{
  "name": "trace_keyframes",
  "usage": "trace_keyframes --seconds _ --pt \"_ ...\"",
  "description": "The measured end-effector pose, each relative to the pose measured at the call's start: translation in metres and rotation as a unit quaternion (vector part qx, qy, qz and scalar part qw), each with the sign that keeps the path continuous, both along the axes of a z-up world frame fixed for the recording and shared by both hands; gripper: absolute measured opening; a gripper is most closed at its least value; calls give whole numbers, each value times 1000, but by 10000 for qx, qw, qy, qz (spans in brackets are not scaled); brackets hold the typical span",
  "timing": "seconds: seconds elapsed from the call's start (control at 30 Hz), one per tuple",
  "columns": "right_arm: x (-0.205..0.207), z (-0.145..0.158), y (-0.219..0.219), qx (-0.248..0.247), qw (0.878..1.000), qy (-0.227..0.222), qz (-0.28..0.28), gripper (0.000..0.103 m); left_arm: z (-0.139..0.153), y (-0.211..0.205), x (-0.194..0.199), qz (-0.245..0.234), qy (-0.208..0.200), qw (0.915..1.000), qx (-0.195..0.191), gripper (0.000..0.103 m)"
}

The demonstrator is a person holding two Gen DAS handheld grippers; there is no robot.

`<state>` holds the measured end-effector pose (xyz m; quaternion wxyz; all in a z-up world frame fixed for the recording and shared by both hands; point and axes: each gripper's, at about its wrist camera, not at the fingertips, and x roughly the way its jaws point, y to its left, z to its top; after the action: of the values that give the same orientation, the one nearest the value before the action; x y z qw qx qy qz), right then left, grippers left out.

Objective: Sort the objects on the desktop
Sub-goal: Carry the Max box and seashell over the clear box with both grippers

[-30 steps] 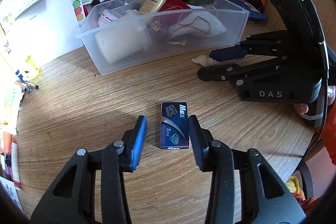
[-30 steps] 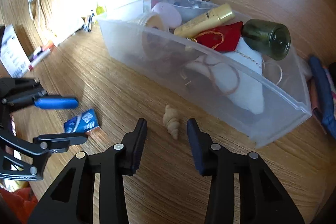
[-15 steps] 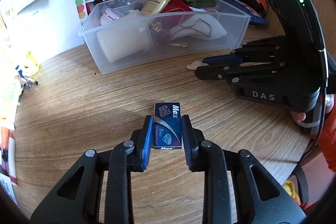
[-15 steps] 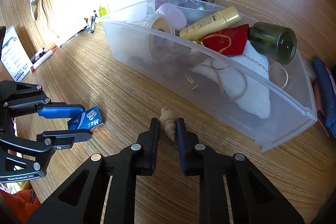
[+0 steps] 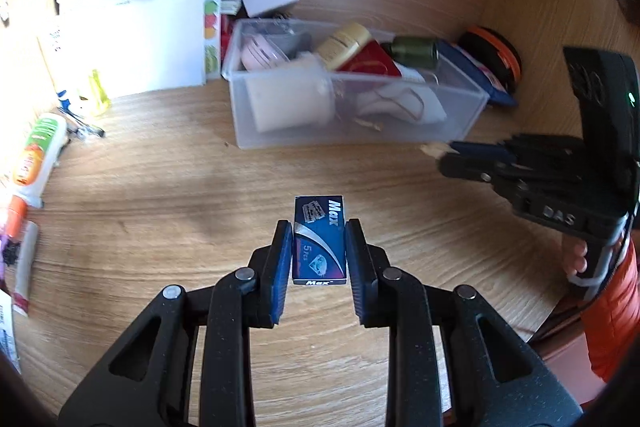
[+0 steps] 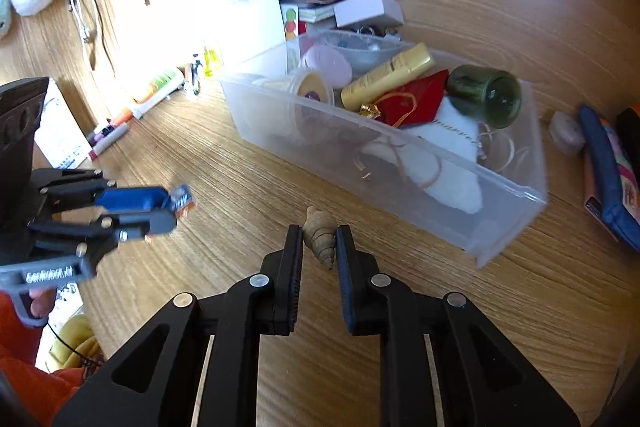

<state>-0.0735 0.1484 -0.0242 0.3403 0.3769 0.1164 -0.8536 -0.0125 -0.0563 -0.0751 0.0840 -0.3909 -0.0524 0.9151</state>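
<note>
We are holding the small dark-blue cardboard razor-blade box [image 5: 319, 241] between the pads of our left gripper [image 5: 319, 255], and the pale spiral seashell [image 6: 319, 237] is clamped in our right gripper [image 6: 319, 255]. A second ago both grippers were spread around these things as they lay on the light wooden desk [image 5: 160, 211]; now both have closed, and in the right wrist view the box seems to be riding clear of the desk, though we cannot tell how high. That means, we judge, both picks are done and the carry is beginning. The clear plastic bin [image 6: 460, 195], already crowded, is sitting ahead of both grippers, up and to the right of the shell.
</note>
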Motion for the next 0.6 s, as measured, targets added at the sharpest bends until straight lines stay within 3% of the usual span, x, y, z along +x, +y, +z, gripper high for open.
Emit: trace_keyframes --seconds 0.33,0.6 --pt "-6 24 29 -279 9989 204 -332 15 59 -19 -18 203 735 9967 -284 26" --pt "-24 49 42 -533 9954 476 -630 15 89 -6 -53 -51 1060 9934 -438 26"
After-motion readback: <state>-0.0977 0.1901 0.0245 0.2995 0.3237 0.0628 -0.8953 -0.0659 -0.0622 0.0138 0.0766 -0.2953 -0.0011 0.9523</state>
